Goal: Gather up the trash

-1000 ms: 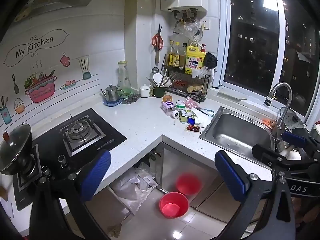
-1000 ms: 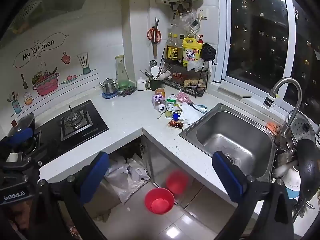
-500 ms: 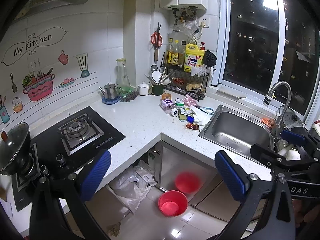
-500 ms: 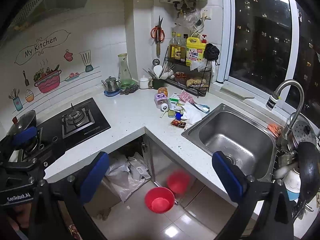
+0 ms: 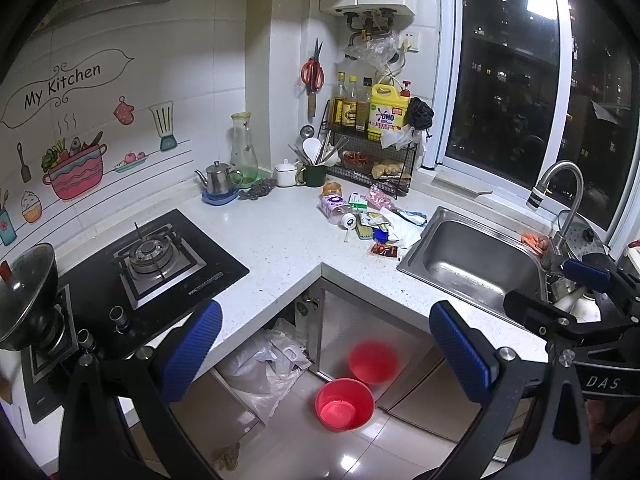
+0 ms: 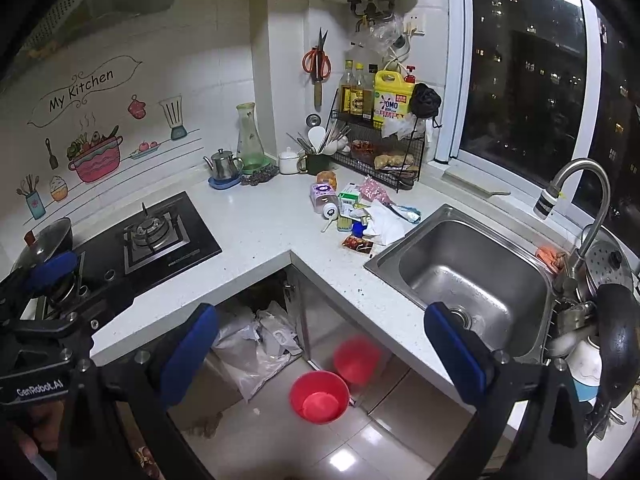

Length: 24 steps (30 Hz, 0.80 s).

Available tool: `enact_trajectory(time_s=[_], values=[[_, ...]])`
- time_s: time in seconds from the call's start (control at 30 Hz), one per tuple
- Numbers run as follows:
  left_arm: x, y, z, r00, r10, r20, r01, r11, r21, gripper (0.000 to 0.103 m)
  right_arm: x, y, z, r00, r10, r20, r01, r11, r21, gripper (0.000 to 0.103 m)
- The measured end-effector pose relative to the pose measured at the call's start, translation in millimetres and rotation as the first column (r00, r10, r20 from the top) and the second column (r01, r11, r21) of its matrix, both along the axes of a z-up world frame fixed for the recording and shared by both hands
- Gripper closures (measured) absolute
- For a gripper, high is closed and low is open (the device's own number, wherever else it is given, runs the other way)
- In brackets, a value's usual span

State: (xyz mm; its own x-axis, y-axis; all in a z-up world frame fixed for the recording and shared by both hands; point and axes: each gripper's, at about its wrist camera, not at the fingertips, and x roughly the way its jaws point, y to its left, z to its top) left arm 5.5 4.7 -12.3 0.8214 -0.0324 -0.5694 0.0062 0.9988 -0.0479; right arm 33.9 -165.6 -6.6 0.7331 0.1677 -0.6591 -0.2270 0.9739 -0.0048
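Note:
A heap of trash lies on the white counter (image 5: pixel 280 240) between the wire rack and the sink: a fallen purple-labelled bottle (image 5: pixel 338 208) (image 6: pixel 324 198), a green-and-white carton (image 6: pixel 348 196), a pink packet (image 5: pixel 380 198), crumpled white paper (image 5: pixel 400 228) (image 6: pixel 384 222) and a red sachet (image 5: pixel 385 250) (image 6: pixel 357 243). My left gripper (image 5: pixel 324 344) hangs open and empty in front of the counter corner, far short of the heap. My right gripper (image 6: pixel 320 340) is open and empty too, held beside it to the right.
A red bin (image 5: pixel 344 402) (image 6: pixel 319 397) stands on the floor below the counter, beside a white plastic bag (image 5: pixel 272 364). The steel sink (image 6: pixel 460 272) and tap (image 6: pixel 580 184) are at right, the gas hob (image 5: pixel 152 256) and a pan (image 5: pixel 24 292) at left.
Both views have shifted only slightly, with the counter sitting a little higher in frame. Nothing was picked up and both grippers stay open.

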Motion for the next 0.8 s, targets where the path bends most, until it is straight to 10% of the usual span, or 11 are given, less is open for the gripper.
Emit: enact_trajectory(time_s=[0.8], values=[[6.2, 2.8, -0.8, 1.000, -0.026, 0.000, 0.026, 1.000, -0.004, 0.000, 1.5, 2.2, 1.6, 1.000, -0.003, 0.010, 0.003, 1.000, -0.010, 0.000]])
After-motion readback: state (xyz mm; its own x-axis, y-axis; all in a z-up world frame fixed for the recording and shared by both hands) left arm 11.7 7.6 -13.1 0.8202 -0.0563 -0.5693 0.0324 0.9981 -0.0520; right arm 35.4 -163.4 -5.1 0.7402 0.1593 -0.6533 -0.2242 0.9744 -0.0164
